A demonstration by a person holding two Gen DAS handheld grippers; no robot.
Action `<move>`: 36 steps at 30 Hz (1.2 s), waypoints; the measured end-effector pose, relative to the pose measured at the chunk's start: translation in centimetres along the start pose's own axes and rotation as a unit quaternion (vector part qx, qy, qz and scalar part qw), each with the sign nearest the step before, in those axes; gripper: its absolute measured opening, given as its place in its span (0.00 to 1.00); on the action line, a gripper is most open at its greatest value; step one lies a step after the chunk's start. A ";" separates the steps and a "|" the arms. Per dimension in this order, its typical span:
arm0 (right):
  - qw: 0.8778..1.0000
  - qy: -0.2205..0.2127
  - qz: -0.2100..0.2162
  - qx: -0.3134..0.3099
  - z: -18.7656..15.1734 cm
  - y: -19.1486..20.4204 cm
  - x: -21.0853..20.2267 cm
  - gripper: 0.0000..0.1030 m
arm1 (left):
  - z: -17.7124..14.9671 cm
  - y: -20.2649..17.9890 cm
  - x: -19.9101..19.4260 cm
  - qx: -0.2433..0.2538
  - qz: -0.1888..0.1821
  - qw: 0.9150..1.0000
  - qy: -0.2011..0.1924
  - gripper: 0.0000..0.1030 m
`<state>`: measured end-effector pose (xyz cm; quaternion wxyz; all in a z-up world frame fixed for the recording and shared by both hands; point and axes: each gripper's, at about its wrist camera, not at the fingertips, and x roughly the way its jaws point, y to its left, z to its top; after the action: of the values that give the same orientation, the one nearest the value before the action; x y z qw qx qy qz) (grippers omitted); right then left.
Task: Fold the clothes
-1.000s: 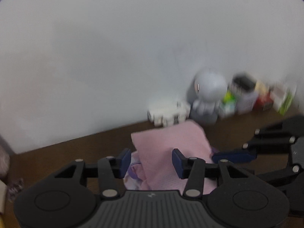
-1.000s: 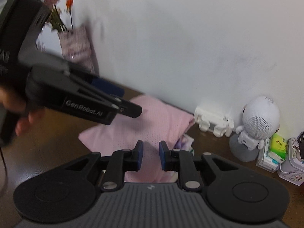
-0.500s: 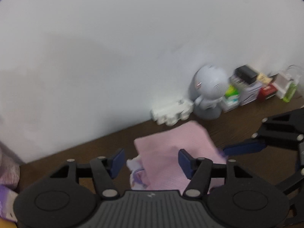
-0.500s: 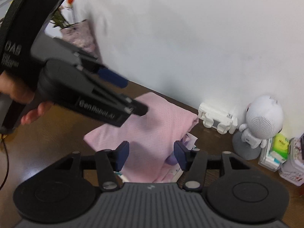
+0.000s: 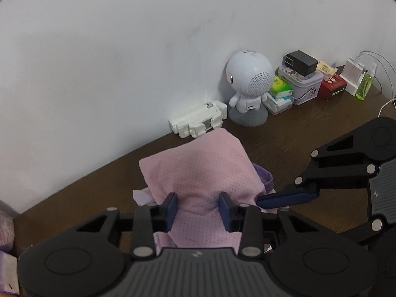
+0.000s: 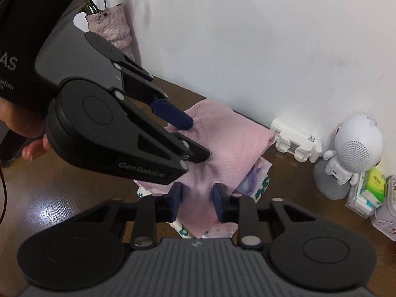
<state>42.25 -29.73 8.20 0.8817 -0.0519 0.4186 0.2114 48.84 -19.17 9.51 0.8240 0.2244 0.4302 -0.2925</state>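
Observation:
A folded pink mesh garment (image 5: pixel 200 165) lies on top of floral-print clothes (image 6: pixel 255 180) on the dark wooden table (image 5: pixel 297 143). My left gripper (image 5: pixel 198 206) is down on the garment's near part. Its jaws are closing, and a ridge of pink cloth is puckered between the blue pads. My right gripper (image 6: pixel 197 194) is likewise on the garment (image 6: pixel 227 133), its jaws closing with a dark fold of pink cloth pinched between them. In the right wrist view my left gripper (image 6: pixel 196 138) sits just left of the right one. One blue right finger (image 5: pixel 284 198) touches the garment's right edge.
Against the white wall stand a white round-headed robot speaker (image 5: pixel 250 84), a white plastic holder (image 5: pixel 198 121), tins, tissue packs, a charger and a green bottle (image 5: pixel 363 86). A pink vase (image 6: pixel 111 24) stands at the far left. A person's hand (image 6: pixel 32 146) holds the left gripper.
Both grippers widened their jaws, came down onto the pink garment, then narrowed on it. The cloth now bunches between each pair of pads.

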 end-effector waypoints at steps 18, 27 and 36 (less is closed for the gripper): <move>0.999 -0.024 -0.028 0.000 -0.8 2.5 -5.4 0.97 | -3.3 -0.5 -6.5 0.010 0.062 0.998 -0.022 0.97; 0.999 -0.014 -0.035 0.005 -2.8 4.8 -7.3 1.00 | -7.5 -1.4 -8.9 0.000 0.068 0.998 -0.010 0.98; 0.999 -0.009 -0.035 0.016 -6.0 7.7 -9.7 1.00 | -12.8 -4.2 -11.2 -0.008 0.068 0.998 -0.002 0.98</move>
<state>29.28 -27.55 12.34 0.8929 -0.0510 0.4121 0.1739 33.49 -11.05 11.69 0.8449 0.2458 0.4145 -0.2324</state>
